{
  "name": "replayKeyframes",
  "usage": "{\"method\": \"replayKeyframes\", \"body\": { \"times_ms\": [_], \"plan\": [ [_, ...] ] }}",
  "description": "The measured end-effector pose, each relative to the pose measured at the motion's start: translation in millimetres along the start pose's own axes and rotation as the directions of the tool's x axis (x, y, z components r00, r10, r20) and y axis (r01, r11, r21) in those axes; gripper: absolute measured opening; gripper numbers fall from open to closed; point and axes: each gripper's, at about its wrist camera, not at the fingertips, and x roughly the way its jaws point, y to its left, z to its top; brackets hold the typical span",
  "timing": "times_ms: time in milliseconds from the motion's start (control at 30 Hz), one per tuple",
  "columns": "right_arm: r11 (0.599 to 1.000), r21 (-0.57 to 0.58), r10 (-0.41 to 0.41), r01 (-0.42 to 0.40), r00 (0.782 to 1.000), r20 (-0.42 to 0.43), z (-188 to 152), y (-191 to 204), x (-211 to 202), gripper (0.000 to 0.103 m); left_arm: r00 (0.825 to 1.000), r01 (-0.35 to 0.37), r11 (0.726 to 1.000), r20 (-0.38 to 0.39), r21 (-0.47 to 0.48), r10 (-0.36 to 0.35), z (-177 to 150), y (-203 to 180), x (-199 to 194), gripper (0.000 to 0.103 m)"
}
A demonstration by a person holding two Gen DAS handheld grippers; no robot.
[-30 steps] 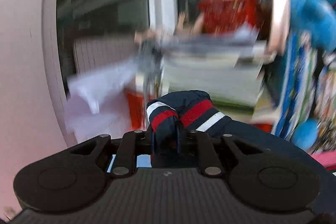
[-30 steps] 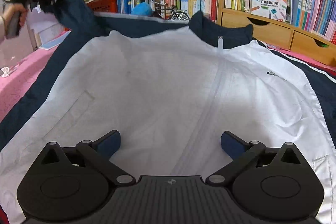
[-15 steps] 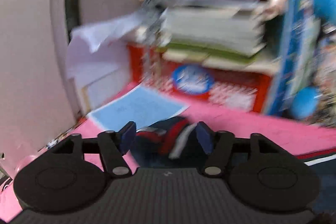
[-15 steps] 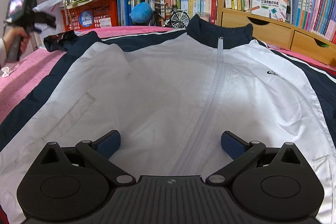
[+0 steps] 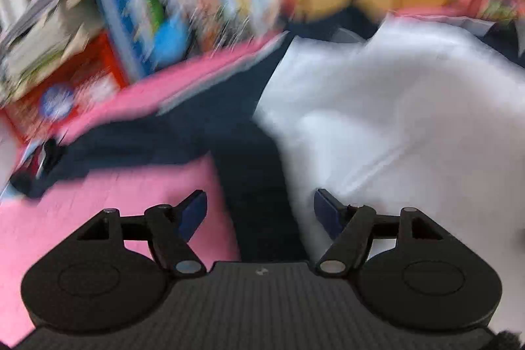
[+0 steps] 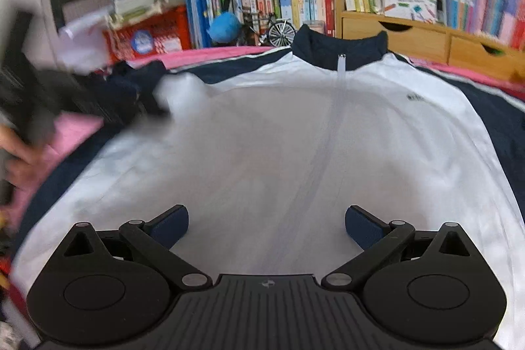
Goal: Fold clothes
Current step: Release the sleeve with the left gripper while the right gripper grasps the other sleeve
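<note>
White-and-navy zip-front jacket point(image 6: 295, 133) spread flat, front up, on pink surface point(image 5: 108, 195), collar far from right tool point(image 6: 266, 227). Navy sleeve point(image 5: 137, 140) stretched out nearer left tool point(image 5: 259, 212). Both tools wide open, empty.

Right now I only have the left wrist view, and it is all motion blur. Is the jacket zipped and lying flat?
Observer: Yes. In the right wrist view the jacket lies front up, and its zipper is closed up to the collar.
Operator: Where is the right gripper?
Observer: The right gripper is open over the lower part of the white front and holds nothing.
Operator: And the sleeve on the far side from me?
Observer: That navy sleeve runs out to the right edge of the view and is not yet folded in.
</note>
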Motion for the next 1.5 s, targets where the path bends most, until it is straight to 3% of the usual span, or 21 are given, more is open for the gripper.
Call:
{"method": "replayKeyframes", "body": {
  "times_ms": [133,200,267,367,467,567,633,667,700,733,800,867,933,1000,1033,1067,1133,1267,1333,1433,1500],
  "plan": [
    [0.98,0.016,-0.197,0.196,0.978,0.072,-15.6,-42.5,-48.3,0.103,0.986,-0.155,0.975,-0.08,-0.16,0.144,-23.6,51.1,4.3,0.075],
    [0.956,0.029,-0.293,0.292,0.95,0.107,-23.3,-63.8,-72.4,0.103,0.968,-0.243,0.953,-0.101,-0.18,0.228,-33.0,70.4,-7.2,0.067],
    [0.922,0.046,-0.386,0.383,0.912,0.14,-31.1,-85.1,-96.5,0.103,0.968,-0.248,0.945,-0.085,-0.213,0.235,-37.3,82.2,-20.0,0.066],
    [0.852,0.057,-0.521,0.52,0.832,0.193,-19.7,-122.8,-104.2,0.103,0.989,-0.138,0.954,0.017,-0.266,0.148,-32.2,71.8,-44.1,0.066],
    [0.782,0.028,-0.613,0.623,0.759,0.22,6.9,-154.7,-77.0,0.103,0.993,-0.026,0.981,0.105,-0.19,0.047,-28.5,29.3,-61.7,0.071],
    [0.724,-0.037,-0.667,0.689,0.713,0.214,34.1,-182.6,-35.9,0.103,0.988,0.111,0.985,0.119,-0.13,-0.096,-30.6,-11.1,-59.4,0.073],
    [0.68,-0.079,-0.71,0.729,0.682,0.173,47.5,-203.4,-8.5,0.102,0.986,0.146,0.985,0.091,-0.093,-0.138,-35.1,-33.3,-49.2,0.074],
    [0.665,-0.092,-0.729,0.741,0.671,0.137,53.1,-215.5,4.1,0.085,0.989,0.132,0.989,0.073,-0.066,-0.127,-38.3,-42.7,-41.4,0.074],
    [0.678,-0.086,-0.725,0.73,0.684,0.084,56.9,-230.4,10.6,0.041,0.993,0.11,0.993,0.053,-0.04,-0.108,-40.6,-48.8,-33.7,0.074],
    [0.687,-0.075,-0.722,0.722,0.691,0.039,60.6,-244.4,14.7,0.032,0.995,0.093,0.996,0.037,-0.018,-0.092,-42.9,-53.8,-27.0,0.075],
    [0.661,-0.032,-0.749,0.749,0.662,0.021,67.0,-265.0,2.2,0.022,0.995,0.092,0.996,0.05,-0.015,-0.092,-47.4,-52.7,-23.6,0.079],
    [0.527,-0.022,-0.843,0.849,0.526,0.109,76.3,-279.3,-29.4,0.022,0.993,0.105,0.994,0.049,-0.038,-0.103,-48.7,-45.7,-17.8,0.083],
    [0.381,0.007,-0.909,0.925,0.373,0.186,85.4,-294.2,-60.8,0.022,0.992,0.121,0.989,0.043,-0.081,-0.118,-48.2,-41.9,-12.0,0.089],
    [0.238,0.079,-0.956,0.968,0.219,0.194,92.8,-315.5,-90.0,0.025,0.991,0.132,0.986,0.046,-0.099,-0.128,-52.9,-42.0,-15.8,0.089],
    [0.185,0.107,-0.968,0.977,0.163,0.19,95.6,-324.9,-103.0,0.033,0.991,0.127,0.987,0.05,-0.094,-0.123,-54.5,-43.6,-18.0,0.089],
    [0.216,0.104,-0.966,0.971,0.196,0.17,94.7,-329.3,-109.5,0.068,0.992,0.121,0.989,0.054,-0.088,-0.117,-56.0,-45.3,-20.1,0.089],
    [0.279,0.099,-0.954,0.955,0.264,0.138,91.6,-335.4,-121.6,0.103,0.993,0.106,0.992,0.063,-0.074,-0.101,-57.8,-48.8,-21.9,0.089],
    [0.46,0.061,-0.875,0.886,0.44,0.204,59.0,-292.3,-126.7,0.103,0.994,0.093,0.993,0.068,-0.073,-0.088,-59.0,-50.6,-24.5,0.089],
    [0.607,0.013,-0.774,0.794,0.588,0.237,32.5,-252.7,-124.3,0.103,0.995,0.07,0.995,0.074,-0.067,-0.065,-62.3,-50.5,-31.6,0.089],
    [0.783,-0.086,-0.581,0.616,0.773,0.255,-10.4,-185.2,-123.5,0.103,0.993,0.063,0.996,0.108,-0.061,-0.056,-76.6,-45.8,-55.7,0.089],
    [0.828,-0.165,-0.486,0.536,0.833,0.265,-38.2,-140.9,-123.5,0.103,0.989,0.073,0.996,0.132,-0.058,-0.065,-90.8,-40.5,-76.7,0.089]
  ]
}}
